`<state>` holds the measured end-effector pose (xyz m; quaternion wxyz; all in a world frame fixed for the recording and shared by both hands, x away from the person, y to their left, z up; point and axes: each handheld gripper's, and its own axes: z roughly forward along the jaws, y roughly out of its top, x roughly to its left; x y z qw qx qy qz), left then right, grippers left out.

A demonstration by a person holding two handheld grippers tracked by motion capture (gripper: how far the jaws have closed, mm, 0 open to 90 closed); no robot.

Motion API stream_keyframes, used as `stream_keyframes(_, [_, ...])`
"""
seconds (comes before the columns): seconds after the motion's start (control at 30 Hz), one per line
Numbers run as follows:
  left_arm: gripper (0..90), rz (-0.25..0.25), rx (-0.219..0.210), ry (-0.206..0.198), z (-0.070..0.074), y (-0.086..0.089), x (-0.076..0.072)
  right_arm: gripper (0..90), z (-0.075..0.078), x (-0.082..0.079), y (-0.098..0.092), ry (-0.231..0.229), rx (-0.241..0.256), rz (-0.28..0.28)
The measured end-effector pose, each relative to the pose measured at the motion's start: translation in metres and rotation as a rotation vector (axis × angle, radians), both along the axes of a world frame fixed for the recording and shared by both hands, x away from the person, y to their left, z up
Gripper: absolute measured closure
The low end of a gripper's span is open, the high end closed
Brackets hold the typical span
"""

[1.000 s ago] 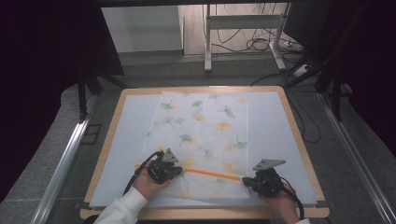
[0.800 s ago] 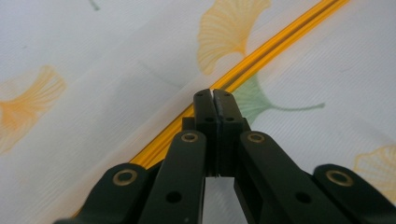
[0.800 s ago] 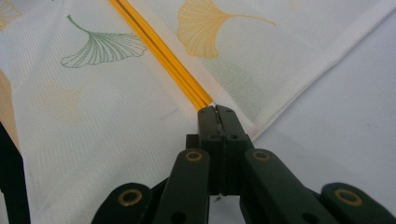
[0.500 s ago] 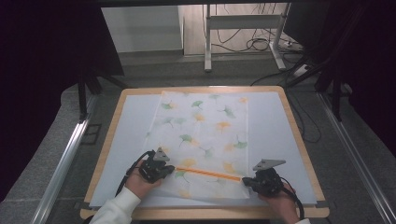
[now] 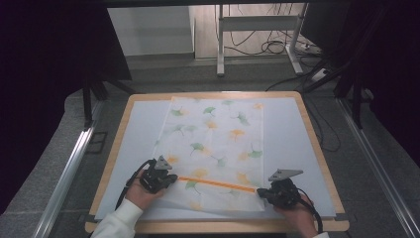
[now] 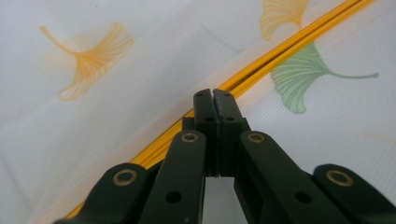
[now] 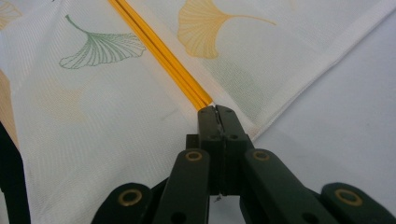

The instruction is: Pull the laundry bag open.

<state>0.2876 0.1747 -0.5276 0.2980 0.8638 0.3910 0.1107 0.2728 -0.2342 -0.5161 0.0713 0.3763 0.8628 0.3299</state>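
A white, thin fabric cloth printed with green and orange ginkgo leaves [image 5: 213, 148] lies spread flat on the pale blue mat of the wooden-rimmed worktop [image 5: 317, 148], reaching from the far edge almost to the near one, a little left of the middle. Across its near part runs a narrow orange zip-like strip [image 5: 218, 184], slanting slightly from the left side of the cloth down to the right side. In the high view the left gripper [image 5: 157, 179], held in a hand with a white sleeve, sits at the left end of that strip, over the cloth's left edge; the right gripper [image 5: 277, 192], with its grey three-cornered plate on top, sits at the strip's right end, near the cloth's right edge. In the left gripper view the two black jaws are pressed together with no gap between them, their tips resting right at the orange strip [image 6: 261, 65], which passes beneath them; whether any fabric is pinched there I cannot tell. In the right gripper view the jaws likewise meet tip to tip, at the end of the orange strip [image 7: 163, 60], just by the hemmed edge of the cloth [image 7: 322, 56] and the bare mat beyond it.
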Motion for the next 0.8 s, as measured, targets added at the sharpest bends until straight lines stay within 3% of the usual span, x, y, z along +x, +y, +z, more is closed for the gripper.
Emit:
stream_keyframes(0.33, [90.0, 0.030, -0.015, 0.013, -0.001, 0.014, -0.001, 89.3, 0.000, 0.000, 0.000, -0.002, -0.001, 0.002])
stream_keyframes(0.53, [90.0, 0.045, 0.006, 0.001, -0.001, 0.020, -0.002, 89.3, 0.000, 0.000, 0.000, -0.002, -0.003, 0.002])
stream_keyframes(0.8, [90.0, 0.067, 0.002, 0.008, -0.001, 0.031, -0.002, 89.3, 0.000, 0.000, 0.000, -0.003, -0.003, 0.002])
